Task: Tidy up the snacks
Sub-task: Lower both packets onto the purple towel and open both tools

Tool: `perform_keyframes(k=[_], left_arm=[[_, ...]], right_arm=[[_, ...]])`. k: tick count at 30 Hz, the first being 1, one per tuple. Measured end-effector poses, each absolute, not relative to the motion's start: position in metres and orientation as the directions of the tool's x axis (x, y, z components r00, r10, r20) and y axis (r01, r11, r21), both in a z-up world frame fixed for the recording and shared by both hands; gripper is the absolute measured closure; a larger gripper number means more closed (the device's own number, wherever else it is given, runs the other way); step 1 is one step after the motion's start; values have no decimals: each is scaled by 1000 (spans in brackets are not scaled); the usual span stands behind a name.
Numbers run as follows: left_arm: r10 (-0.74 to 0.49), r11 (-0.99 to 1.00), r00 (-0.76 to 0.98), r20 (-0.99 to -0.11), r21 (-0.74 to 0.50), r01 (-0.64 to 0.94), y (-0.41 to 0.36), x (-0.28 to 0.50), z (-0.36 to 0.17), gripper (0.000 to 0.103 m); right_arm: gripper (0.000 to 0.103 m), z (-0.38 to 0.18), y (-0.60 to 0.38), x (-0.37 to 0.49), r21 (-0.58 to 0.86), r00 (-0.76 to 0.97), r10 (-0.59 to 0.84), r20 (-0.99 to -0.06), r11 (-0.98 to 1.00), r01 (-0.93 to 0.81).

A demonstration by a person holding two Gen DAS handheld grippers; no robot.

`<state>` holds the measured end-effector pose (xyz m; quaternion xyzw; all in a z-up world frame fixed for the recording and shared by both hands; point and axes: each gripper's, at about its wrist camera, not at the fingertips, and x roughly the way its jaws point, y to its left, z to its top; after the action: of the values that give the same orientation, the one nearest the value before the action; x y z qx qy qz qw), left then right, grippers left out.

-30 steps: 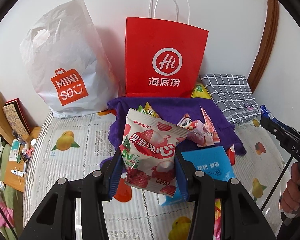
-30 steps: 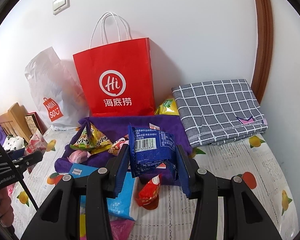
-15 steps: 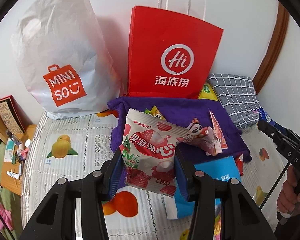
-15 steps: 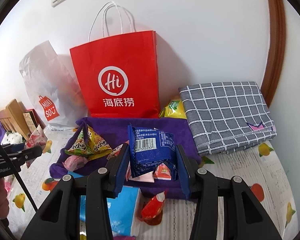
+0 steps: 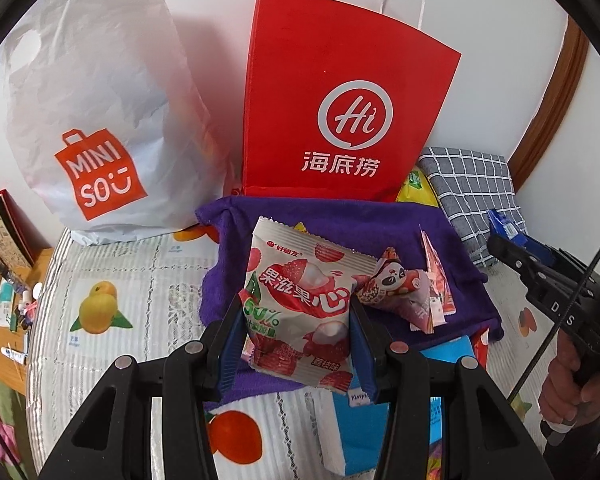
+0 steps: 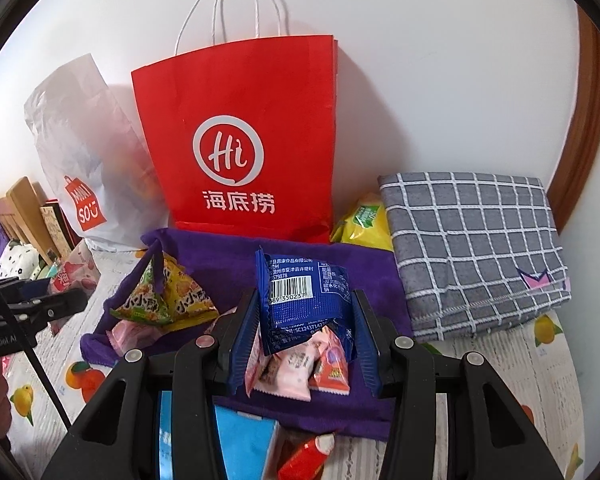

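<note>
My left gripper (image 5: 296, 344) is shut on a pink-and-white lychee snack packet (image 5: 300, 304), held over the front of a purple cloth (image 5: 340, 220). My right gripper (image 6: 306, 340) is shut on a dark blue snack packet (image 6: 304, 300) with a barcode, above the same purple cloth (image 6: 220, 256). Small snacks lie on the cloth: a panda packet (image 5: 396, 280), a pink triangular one (image 5: 434, 276), green-yellow triangular packets (image 6: 168, 296) and pink packets (image 6: 296, 368). Behind stand a red paper bag (image 5: 340, 100) (image 6: 244, 140) and a white plastic bag (image 5: 92, 112) (image 6: 84, 152).
A folded grey checked cloth (image 6: 472, 248) lies at the right by the wall, a yellow-green packet (image 6: 364, 224) beside it. A blue tissue pack (image 5: 360, 432) and a red packet (image 6: 308, 456) lie near me on the fruit-print bedspread (image 5: 108, 280). Shelves with clutter (image 5: 8, 264) stand left.
Both grippers moved forward toward the bags, each keeping its packet; the red bag and white bag loom larger and the purple cloth sits closer under the fingers.
</note>
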<state>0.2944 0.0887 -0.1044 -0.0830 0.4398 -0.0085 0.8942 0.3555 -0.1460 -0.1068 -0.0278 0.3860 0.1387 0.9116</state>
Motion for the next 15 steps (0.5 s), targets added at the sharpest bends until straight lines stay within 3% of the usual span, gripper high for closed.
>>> perform_keyframes(k=[15], left_arm=[[-105, 985, 584, -805, -163, -47, 82, 322, -118, 58]], right_arm=[[58, -125, -135, 376, 96, 627, 272, -730, 949, -300]])
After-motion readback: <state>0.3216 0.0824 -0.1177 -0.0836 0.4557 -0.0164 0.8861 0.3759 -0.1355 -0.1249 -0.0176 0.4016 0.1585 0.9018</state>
